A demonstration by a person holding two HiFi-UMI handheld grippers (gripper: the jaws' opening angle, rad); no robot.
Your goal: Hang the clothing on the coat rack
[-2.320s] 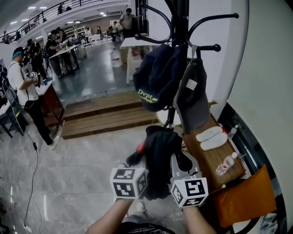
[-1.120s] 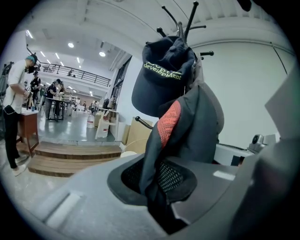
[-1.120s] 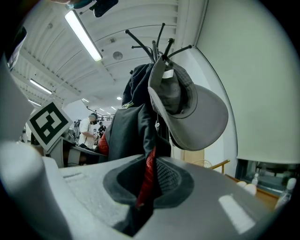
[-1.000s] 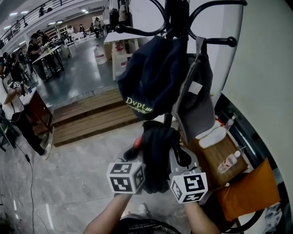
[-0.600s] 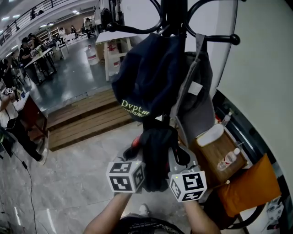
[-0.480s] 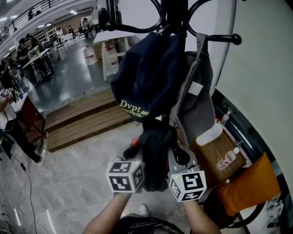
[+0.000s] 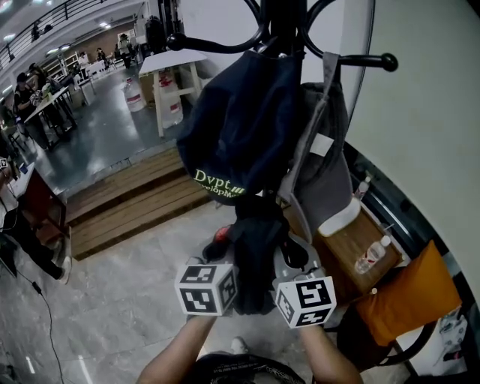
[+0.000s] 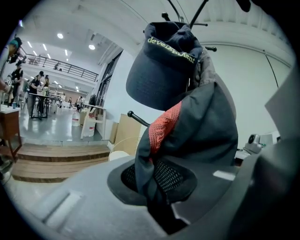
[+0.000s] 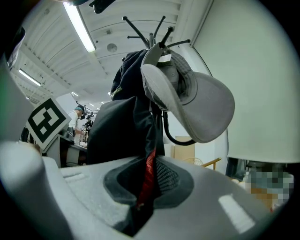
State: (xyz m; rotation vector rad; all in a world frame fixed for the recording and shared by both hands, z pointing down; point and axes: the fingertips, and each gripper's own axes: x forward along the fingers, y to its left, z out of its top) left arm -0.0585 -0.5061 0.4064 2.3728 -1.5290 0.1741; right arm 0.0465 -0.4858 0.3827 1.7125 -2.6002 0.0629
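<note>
We're holding the black garment (image 7: 255, 251) bunched up just below the coat rack (image 7: 289, 22), with the left gripper (image 7: 223, 256) and right gripper (image 7: 289, 256) both pinching it tight. The navy cap (image 7: 240, 127) and grey cap (image 7: 322, 172) are hanging already; ours isn't hooked yet.

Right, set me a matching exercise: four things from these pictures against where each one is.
Things:
1. navy cap
2. grey cap
3. black garment
4. water bottle

Places:
A. on the wooden table
B. clamped in the left tongs and right tongs
C. hanging on the coat rack, left of its pole in the head view
D. hanging on the coat rack, right of its pole in the head view

Pairs: 1-C, 2-D, 3-B, 4-A
</note>
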